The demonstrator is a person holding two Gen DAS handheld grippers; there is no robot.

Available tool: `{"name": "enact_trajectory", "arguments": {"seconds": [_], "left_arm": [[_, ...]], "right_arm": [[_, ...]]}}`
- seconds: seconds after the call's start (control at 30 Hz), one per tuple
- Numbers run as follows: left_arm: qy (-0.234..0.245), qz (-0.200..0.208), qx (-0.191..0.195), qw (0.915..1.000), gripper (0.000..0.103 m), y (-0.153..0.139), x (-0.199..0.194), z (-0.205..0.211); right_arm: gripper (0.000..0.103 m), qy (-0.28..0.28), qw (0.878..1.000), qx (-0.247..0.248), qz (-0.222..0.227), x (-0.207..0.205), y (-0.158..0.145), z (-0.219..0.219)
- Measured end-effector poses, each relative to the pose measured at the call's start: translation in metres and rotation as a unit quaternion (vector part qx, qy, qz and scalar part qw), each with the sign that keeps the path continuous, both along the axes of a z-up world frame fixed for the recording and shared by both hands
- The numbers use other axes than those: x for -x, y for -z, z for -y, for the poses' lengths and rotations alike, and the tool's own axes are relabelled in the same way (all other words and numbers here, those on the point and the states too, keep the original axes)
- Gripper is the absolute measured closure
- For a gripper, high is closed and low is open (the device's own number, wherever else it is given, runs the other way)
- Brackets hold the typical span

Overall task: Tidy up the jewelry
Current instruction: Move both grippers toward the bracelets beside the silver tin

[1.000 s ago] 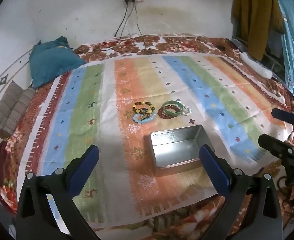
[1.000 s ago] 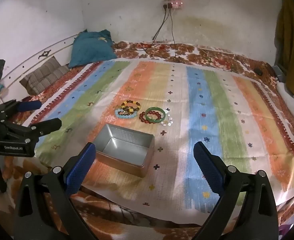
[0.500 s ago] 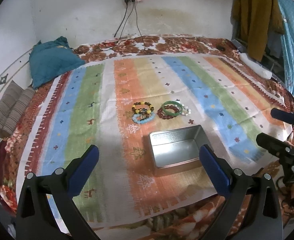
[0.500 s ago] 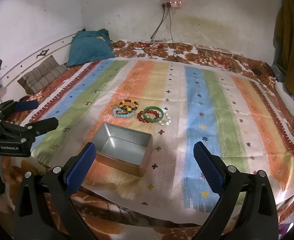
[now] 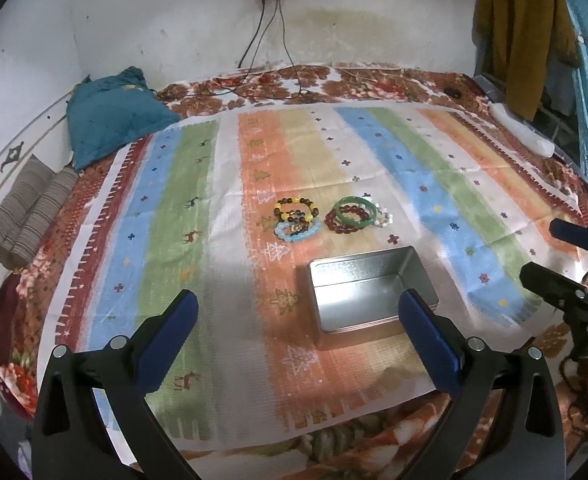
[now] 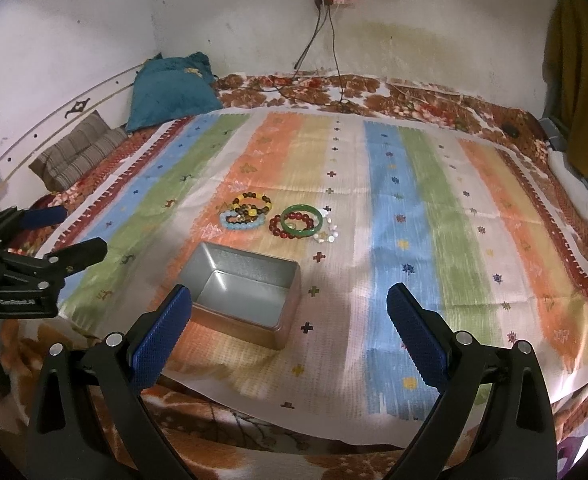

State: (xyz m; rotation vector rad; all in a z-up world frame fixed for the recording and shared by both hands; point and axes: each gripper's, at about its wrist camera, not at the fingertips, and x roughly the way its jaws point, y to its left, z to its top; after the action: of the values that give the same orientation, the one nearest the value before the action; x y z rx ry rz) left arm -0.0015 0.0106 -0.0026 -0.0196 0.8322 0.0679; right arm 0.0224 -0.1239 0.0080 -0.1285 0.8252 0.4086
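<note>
Striped cloth (image 5: 166,208): spread flat over a floral blanket (image 6: 414,96).
Left gripper (image 5: 298,308), right gripper (image 6: 290,304): both held wide apart above the cloth's near edge, nothing gripped.
Tin (image 5: 374,292): open, empty, set on the cloth's orange stripe.
Bracelets (image 5: 296,216): lain in two overlapping clusters just beyond the tin, apart from it; green bangle (image 6: 301,222) atop red beads.

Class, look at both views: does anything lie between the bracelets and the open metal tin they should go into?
Nothing visible does. Only bare striped cloth separates the beaded and green bracelets from the empty rectangular silver tin.
</note>
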Motion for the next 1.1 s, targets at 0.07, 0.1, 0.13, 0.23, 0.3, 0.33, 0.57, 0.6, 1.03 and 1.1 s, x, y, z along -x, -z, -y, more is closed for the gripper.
{"name": "enact_trajectory", "arguments": {"seconds": [0.07,0.1,0.13,0.23,0.3,0.33,0.57,0.6,1.03,1.1], "left_arm": [[-0.001,0.0,0.0,1.0,0.005,0.0,-0.001,0.002],[-0.002,0.001,0.0,1.0,0.005,0.0,0.0,0.002],[-0.005,0.003,0.001,1.0,0.005,0.0,0.0,0.001],[-0.018,0.003,0.008,0.9998,0.005,0.0,0.0,-0.005],[-0.033,0.002,0.004,0.9995,0.005,0.0,0.0,-0.009],[-0.034,0.001,0.003,0.9994,0.005,0.001,0.0,-0.009],[-0.032,0.0,0.005,0.9995,0.005,-0.001,-0.004,-0.006],[-0.033,-0.001,0.008,0.9994,0.006,0.0,-0.004,-0.006],[-0.042,-0.033,0.079,0.9954,0.006,0.015,-0.043,-0.028],[-0.053,-0.041,0.077,0.9948,0.006,0.018,-0.055,-0.036]], "right_arm": [[0.004,0.001,1.0,0.001,-0.001,-0.001,0.001,-0.001],[0.004,0.001,1.0,0.002,-0.001,-0.001,0.001,-0.001],[0.004,0.001,1.0,0.002,-0.002,-0.001,0.001,-0.001],[0.004,0.005,1.0,0.008,-0.007,-0.004,0.004,-0.002],[0.004,0.008,1.0,0.009,-0.012,-0.007,0.005,-0.003],[0.004,0.01,1.0,0.009,-0.012,-0.007,0.006,-0.003],[0.004,0.01,1.0,0.008,-0.01,-0.01,0.006,-0.003],[0.004,0.011,1.0,0.008,-0.01,-0.01,0.006,-0.004],[0.004,0.017,0.999,0.015,-0.046,-0.044,0.018,-0.011],[0.004,0.02,0.998,0.017,-0.052,-0.05,0.021,-0.011]]}}
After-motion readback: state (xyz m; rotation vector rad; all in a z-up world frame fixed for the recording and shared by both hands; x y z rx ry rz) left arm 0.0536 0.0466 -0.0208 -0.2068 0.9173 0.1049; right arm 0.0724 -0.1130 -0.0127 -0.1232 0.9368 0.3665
